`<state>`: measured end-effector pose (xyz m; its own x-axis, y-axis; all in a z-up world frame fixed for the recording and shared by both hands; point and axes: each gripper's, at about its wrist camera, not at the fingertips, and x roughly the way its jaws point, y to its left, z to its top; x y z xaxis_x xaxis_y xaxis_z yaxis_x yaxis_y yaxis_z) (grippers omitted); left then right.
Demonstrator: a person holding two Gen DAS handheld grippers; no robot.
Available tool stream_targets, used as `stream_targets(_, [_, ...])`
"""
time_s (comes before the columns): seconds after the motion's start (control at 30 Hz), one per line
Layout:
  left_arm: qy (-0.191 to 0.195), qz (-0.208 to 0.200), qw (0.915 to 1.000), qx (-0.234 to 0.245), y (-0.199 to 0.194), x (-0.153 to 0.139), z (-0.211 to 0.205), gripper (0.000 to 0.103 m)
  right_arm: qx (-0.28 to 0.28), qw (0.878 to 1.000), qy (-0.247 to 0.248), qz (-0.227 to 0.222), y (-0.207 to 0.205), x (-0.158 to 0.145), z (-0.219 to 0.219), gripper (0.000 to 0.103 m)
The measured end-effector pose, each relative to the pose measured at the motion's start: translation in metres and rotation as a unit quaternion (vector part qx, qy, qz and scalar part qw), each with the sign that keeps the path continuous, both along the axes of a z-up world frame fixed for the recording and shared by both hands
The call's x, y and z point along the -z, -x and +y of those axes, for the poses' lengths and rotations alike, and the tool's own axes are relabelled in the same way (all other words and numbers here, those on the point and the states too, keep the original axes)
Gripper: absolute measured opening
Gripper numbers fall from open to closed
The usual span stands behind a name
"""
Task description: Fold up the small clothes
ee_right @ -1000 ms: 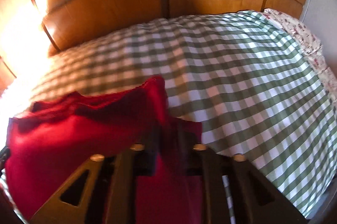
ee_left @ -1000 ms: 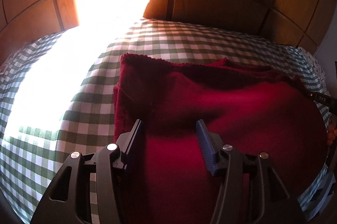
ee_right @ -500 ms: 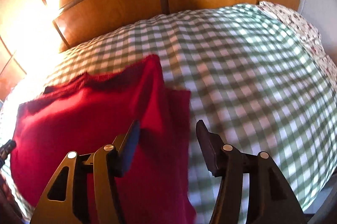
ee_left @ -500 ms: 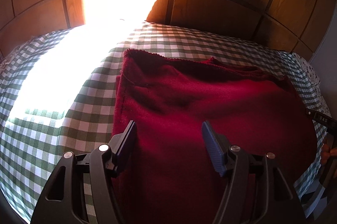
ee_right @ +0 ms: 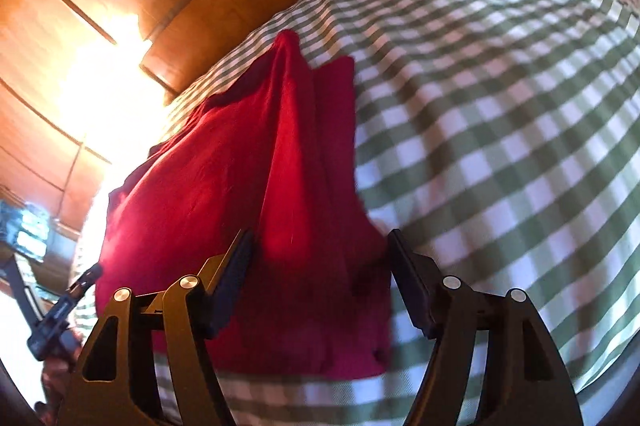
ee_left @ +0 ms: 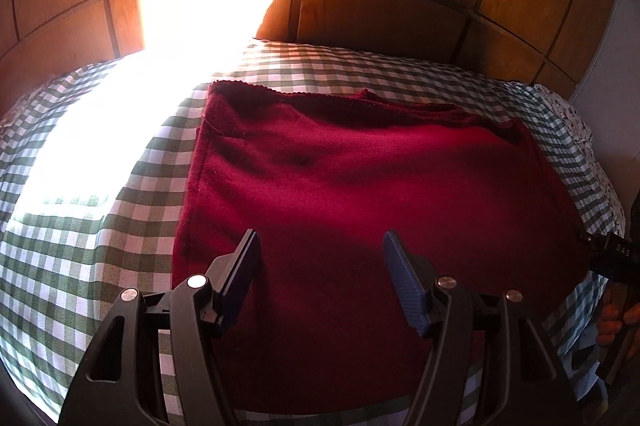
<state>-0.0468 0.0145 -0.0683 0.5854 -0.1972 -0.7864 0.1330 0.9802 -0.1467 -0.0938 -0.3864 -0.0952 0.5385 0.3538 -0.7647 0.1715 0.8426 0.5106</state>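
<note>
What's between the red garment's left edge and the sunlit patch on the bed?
Only bare green-checked cloth separates the red garment from the sunlit patch; nothing rests on that stretch. The left wrist view shows it.

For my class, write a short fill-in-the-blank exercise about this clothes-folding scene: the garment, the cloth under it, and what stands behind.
1. The garment lying on the cloth is dark ____ in colour.
2. The cloth beneath it has a green and white ____ pattern.
3. Behind the cloth stands a panelled wall made of ____.
4. Between the fingers of the left gripper there is a clear ____, so nothing is gripped.

Missing words: red; checked; wood; gap
</note>
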Motion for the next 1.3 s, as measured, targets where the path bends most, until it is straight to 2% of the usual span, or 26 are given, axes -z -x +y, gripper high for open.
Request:
stream_targets(0.1, [-0.001,0.000,1.0000,0.005,0.005,0.000,-0.005,0.063,-0.006,1.000,-0.018,-0.001,0.006,0.001,0.003,0.065])
stream_targets(0.37, [-0.005,0.001,0.9997,0.023,0.005,0.000,-0.016,0.063,-0.021,0.999,-0.044,-0.003,0.010,0.001,0.014,0.040])
stream_targets(0.47, [-0.010,0.006,0.9995,0.030,0.003,0.004,-0.020,0.063,-0.031,0.998,-0.047,-0.005,0.008,-0.003,0.020,0.035])
stream_targets(0.77, [0.005,0.019,0.9991,0.038,0.000,0.014,-0.020,0.065,-0.059,0.996,-0.044,-0.040,0.006,-0.036,0.038,0.033])
stream_targets(0.87, [0.024,0.022,0.9987,0.040,-0.001,0.010,-0.011,0.062,-0.075,0.995,-0.042,-0.054,0.004,-0.051,0.052,0.031])
stream_targets(1.03, [0.092,0.043,0.9944,0.027,-0.006,0.007,0.020,0.049,-0.106,0.991,-0.025,-0.077,-0.001,-0.072,0.082,0.028])
stream_targets(1.1, [0.114,0.049,0.9921,0.019,-0.007,0.009,0.033,0.048,-0.118,0.990,-0.009,-0.082,-0.004,-0.078,0.095,0.028])
stream_targets(1.3, [0.138,0.048,0.9891,0.017,-0.001,0.008,0.048,0.045,-0.133,0.988,0.012,-0.083,-0.007,-0.080,0.117,0.028])
